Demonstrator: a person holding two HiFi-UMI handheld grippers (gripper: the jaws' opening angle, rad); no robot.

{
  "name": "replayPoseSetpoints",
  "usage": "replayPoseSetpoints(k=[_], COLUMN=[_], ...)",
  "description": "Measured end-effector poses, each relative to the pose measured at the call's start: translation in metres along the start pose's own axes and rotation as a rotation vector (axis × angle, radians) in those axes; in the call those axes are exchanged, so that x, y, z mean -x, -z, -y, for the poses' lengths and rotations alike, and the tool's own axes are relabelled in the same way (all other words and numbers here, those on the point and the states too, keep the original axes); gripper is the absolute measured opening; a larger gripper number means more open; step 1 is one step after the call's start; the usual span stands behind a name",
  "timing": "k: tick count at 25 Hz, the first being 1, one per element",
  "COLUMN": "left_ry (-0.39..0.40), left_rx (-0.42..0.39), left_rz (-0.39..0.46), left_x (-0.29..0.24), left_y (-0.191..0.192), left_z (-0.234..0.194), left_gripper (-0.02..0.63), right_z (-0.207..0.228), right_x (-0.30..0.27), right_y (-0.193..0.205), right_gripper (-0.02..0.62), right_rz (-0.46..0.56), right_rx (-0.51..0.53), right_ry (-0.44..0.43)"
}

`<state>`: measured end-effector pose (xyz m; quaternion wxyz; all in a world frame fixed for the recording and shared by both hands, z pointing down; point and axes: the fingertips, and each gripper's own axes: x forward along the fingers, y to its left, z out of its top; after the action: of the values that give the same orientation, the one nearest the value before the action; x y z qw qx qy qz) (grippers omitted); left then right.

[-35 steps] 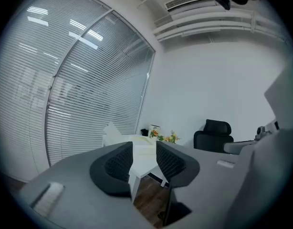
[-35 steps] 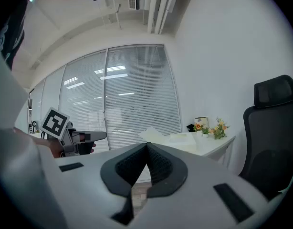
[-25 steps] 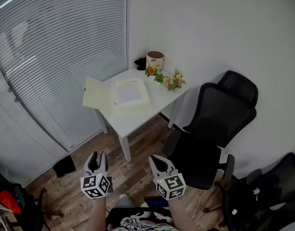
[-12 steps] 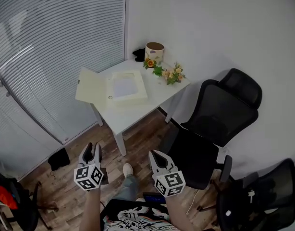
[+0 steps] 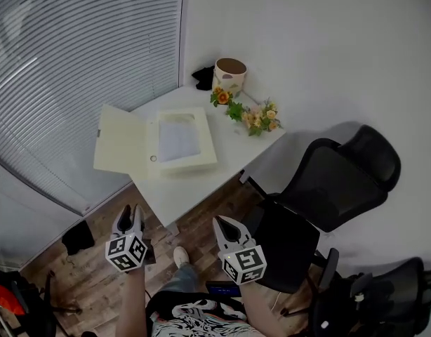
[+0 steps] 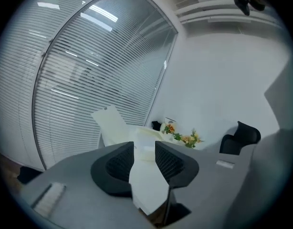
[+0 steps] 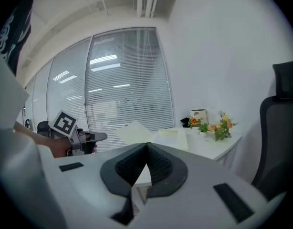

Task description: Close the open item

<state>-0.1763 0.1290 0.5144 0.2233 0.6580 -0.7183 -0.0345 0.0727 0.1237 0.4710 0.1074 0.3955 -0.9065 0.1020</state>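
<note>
Black chair point(image 5: 328, 188) right of white tabletop point(image 5: 229, 156). Cream box point(image 5: 179, 140) on tabletop, lid point(image 5: 121, 148) lying open to left. Flowers point(image 5: 254, 116) behind box. Left tool point(image 5: 128, 216) spread, empty. Right tool point(image 5: 224, 225) pressed together, empty. Both low, well apart from tabletop.

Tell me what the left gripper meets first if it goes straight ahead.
Left gripper: probably the table's near edge, framed between its open jaws; the open box lies farther on. Depth is unclear.

No wording, number or brand can be read; only black-and-white square coded markers point(image 5: 126, 251) are seen, on the cubes of the left gripper point(image 5: 130, 215) and right gripper point(image 5: 222, 224).
</note>
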Motion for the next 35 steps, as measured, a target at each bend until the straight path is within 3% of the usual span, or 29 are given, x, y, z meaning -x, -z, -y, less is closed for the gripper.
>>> replayPoseSetpoints(k=[11, 17, 22, 29, 35], left_ry=[-0.137, -0.188, -0.198, -0.229, -0.259], left_rx=[0.096, 0.186, 0.233, 0.272, 0.251], left_rz=[-0.104, -0.139, -0.135, -0.068, -0.046], left_x=[-0.117, -0.148, -0.163, -0.172, -0.182], left_y=[0.005, 0.015, 0.017, 0.004, -0.004], left_z=[-0.092, -0.127, -0.139, -0.142, -0.143], left_gripper=[0.126, 0.127, 0.144, 0.126, 0.095], right_z=[0.045, 0.079, 0.107, 0.138, 0.158], right_x=[-0.139, -0.172, -0.187, -0.200, -0.210], right_y=[-0.005, -0.001, -0.001, 0.016, 0.045], right_gripper=[0.002, 0.002, 0.002, 0.002, 0.002], right_rz=[-0.112, -0.157, -0.177, -0.236, -0.293], right_rx=[0.042, 0.056, 0.068, 0.085, 0.078], right_ry=[-0.037, 0.009, 0.052, 0.080, 0.085])
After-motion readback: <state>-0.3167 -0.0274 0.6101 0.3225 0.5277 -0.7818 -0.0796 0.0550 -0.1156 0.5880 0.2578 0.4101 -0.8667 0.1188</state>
